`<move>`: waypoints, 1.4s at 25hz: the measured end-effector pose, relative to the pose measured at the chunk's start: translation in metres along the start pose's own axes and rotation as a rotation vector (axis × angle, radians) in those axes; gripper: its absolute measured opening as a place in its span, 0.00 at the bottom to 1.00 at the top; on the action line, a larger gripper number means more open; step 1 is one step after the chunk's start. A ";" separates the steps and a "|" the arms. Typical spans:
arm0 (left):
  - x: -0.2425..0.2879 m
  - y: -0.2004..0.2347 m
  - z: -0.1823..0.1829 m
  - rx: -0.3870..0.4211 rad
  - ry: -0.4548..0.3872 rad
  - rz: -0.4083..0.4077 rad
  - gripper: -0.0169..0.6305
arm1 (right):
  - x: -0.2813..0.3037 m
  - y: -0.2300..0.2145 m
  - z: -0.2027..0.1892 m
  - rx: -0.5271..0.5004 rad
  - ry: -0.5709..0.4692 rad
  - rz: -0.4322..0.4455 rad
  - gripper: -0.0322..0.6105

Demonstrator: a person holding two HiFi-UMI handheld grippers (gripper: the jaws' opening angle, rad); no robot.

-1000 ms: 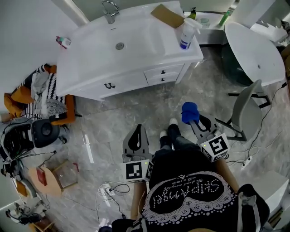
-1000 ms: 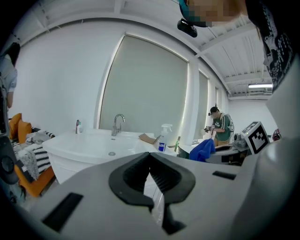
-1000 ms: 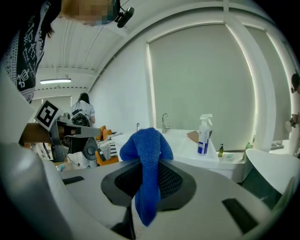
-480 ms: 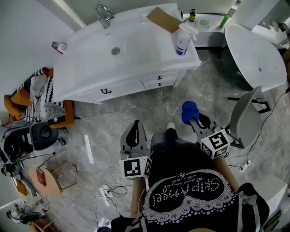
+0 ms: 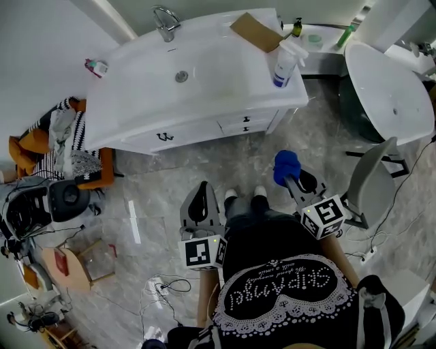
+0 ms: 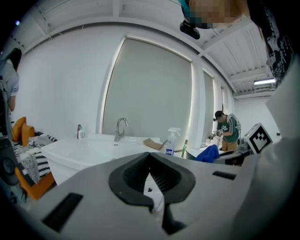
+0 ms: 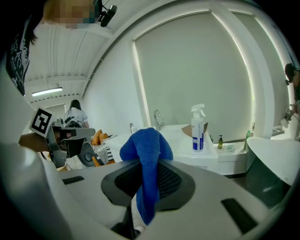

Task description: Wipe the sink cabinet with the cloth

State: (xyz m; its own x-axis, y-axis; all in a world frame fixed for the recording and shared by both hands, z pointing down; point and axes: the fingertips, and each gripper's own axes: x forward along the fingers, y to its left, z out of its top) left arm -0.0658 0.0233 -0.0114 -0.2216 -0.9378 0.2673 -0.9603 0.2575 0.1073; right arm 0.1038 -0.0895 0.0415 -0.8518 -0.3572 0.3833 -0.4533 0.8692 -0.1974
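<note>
- Right gripper [image 7: 151,164] jaws: clamped on a blue cloth [image 7: 143,139], which bulges above the jaws and hangs below them.
- Left gripper [image 6: 150,157] jaws: closed together, nothing between them.
- Both grippers: held over the floor [image 5: 153,194]; the cloth is well apart from the sink cabinet [image 5: 204,126].
- Cabinet top: spray bottle [image 5: 283,60] at the right end, near a cardboard piece [image 5: 253,27]; faucet [image 5: 165,20] at the rear.
</note>
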 end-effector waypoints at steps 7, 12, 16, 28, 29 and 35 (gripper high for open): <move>0.001 0.025 0.016 0.021 -0.001 -0.013 0.03 | 0.014 0.015 0.015 0.051 -0.034 0.011 0.15; 0.004 0.032 0.027 0.043 -0.011 -0.043 0.03 | 0.019 0.028 0.016 0.060 -0.022 0.023 0.15; 0.005 0.035 0.028 0.035 -0.019 -0.059 0.03 | 0.023 0.034 0.013 0.058 -0.018 0.020 0.15; 0.009 0.060 0.026 0.010 0.010 -0.024 0.03 | 0.059 0.038 0.004 0.063 0.023 0.046 0.15; 0.011 0.060 0.026 0.009 0.009 -0.022 0.03 | 0.065 0.038 0.003 0.060 0.025 0.055 0.15; 0.042 0.057 0.013 0.027 0.027 -0.038 0.03 | 0.113 0.035 -0.008 0.022 0.023 0.129 0.15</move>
State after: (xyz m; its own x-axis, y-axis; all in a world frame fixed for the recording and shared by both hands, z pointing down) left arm -0.1321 -0.0044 -0.0061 -0.1804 -0.9399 0.2898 -0.9723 0.2148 0.0916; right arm -0.0058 -0.0969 0.0849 -0.8973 -0.2345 0.3740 -0.3459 0.8998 -0.2658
